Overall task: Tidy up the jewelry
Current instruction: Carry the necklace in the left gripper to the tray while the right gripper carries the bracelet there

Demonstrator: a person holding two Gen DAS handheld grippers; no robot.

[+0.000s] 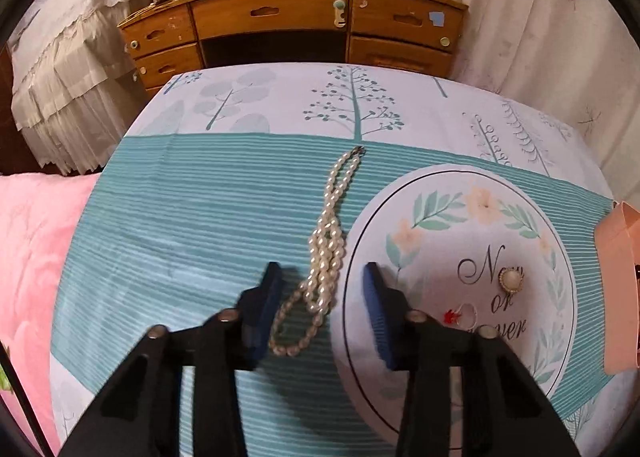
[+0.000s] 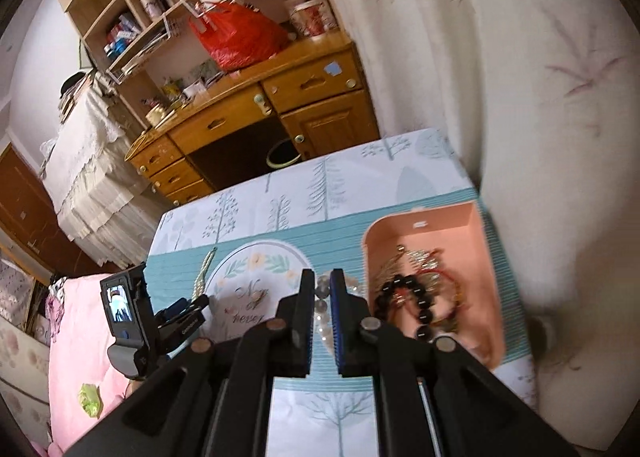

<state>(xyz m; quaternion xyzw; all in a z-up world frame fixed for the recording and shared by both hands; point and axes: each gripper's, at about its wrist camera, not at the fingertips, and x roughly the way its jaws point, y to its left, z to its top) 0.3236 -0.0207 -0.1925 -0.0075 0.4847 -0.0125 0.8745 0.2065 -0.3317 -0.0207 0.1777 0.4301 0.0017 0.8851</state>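
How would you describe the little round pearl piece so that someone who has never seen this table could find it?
Start at the big white circle printed on the teal striped tablecloth, the one with a flower wreath and cursive writing. The pearl earring lies on that writing. It is one round pearl in a gold rim, unlike the long pearl necklace left of the circle and the thin ring with a red bit just below it.

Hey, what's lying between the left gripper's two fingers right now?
In the left wrist view, the lower loops of the pearl necklace lie on the striped cloth between the left gripper's fingers, which aren't touching it.
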